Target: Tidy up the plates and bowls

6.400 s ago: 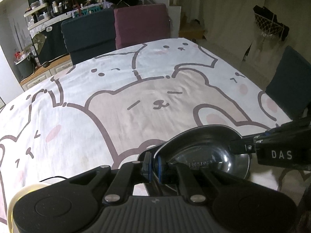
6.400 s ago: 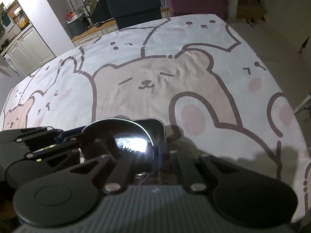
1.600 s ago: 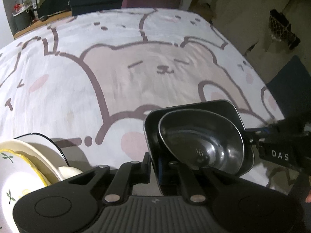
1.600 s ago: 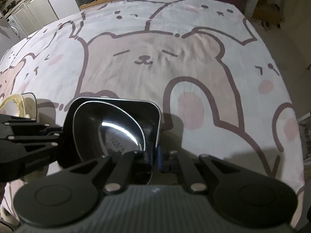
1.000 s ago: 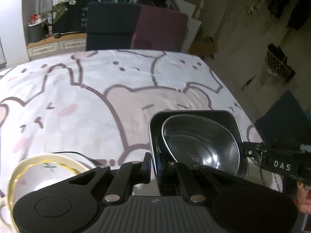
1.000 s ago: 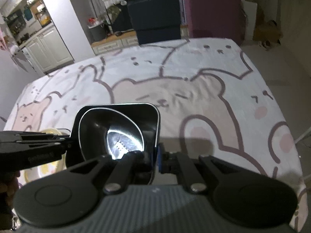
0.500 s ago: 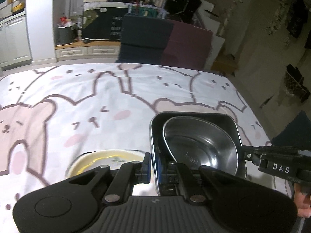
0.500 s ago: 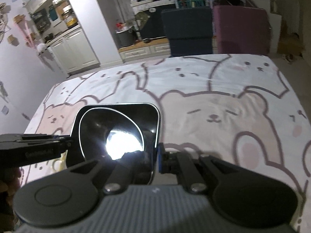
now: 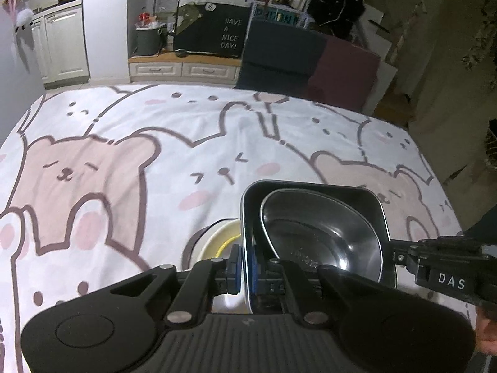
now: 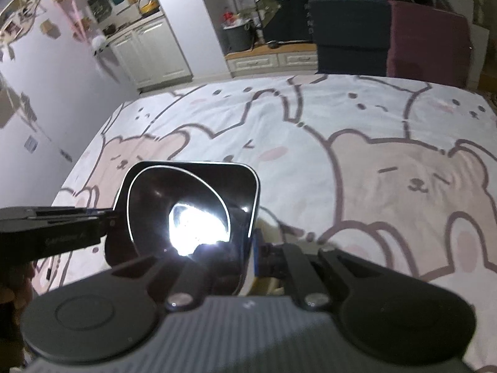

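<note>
I carry a black square dish (image 9: 310, 185) above the table, with a shiny steel bowl (image 9: 320, 239) sitting inside it. My left gripper (image 9: 245, 264) is shut on the dish's left rim. My right gripper (image 10: 251, 251) is shut on its right rim (image 10: 253, 205). In the right wrist view glare lights up the steel bowl (image 10: 177, 205), and the left gripper (image 10: 62, 230) shows at the left. A cream plate with a yellow rim (image 9: 217, 239) lies on the cloth, partly hidden under the dish's left side.
The table wears a white cloth with pink and brown bears (image 9: 124, 161). A dark blue chair (image 9: 279, 59) and a maroon chair (image 9: 344, 74) stand at its far edge. White cabinets (image 10: 149, 52) and a cluttered shelf fill the room behind.
Both grippers have swung left with the dish and bowl held between them. The cream plate, earlier off to the left, now lies partly under the dish.
</note>
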Action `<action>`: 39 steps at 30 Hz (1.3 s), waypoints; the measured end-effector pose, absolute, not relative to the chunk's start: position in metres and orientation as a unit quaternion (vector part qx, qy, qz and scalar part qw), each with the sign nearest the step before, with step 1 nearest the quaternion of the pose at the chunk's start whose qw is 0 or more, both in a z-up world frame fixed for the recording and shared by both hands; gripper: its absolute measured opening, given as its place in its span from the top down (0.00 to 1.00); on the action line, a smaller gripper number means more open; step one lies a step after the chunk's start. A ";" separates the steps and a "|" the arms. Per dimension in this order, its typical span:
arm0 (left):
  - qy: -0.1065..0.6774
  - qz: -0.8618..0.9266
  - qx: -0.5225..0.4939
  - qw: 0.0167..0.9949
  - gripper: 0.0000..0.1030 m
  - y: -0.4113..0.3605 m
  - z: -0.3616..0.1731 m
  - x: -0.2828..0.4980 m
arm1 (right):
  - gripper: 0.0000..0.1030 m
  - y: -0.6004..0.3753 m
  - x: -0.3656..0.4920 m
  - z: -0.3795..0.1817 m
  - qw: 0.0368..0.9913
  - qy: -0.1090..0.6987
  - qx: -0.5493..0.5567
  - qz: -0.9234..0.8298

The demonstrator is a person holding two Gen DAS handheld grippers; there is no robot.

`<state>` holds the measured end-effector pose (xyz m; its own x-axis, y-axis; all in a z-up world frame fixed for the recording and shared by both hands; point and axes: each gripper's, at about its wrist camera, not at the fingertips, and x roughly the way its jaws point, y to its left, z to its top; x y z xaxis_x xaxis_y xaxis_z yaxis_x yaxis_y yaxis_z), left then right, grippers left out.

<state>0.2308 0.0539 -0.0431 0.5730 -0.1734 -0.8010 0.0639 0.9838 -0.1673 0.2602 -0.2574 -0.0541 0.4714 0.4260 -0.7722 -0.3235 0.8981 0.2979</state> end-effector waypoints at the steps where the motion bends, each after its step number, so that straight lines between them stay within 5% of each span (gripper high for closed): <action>1: 0.459 -0.066 -0.060 0.884 0.94 0.056 -0.045 0.230 | 0.94 -0.254 0.261 -0.056 0.855 0.468 0.052 0.220; 39: 0.517 -0.072 -0.040 0.852 0.94 0.058 -0.083 0.240 | 0.93 -0.228 0.270 -0.088 0.821 0.535 0.011 0.200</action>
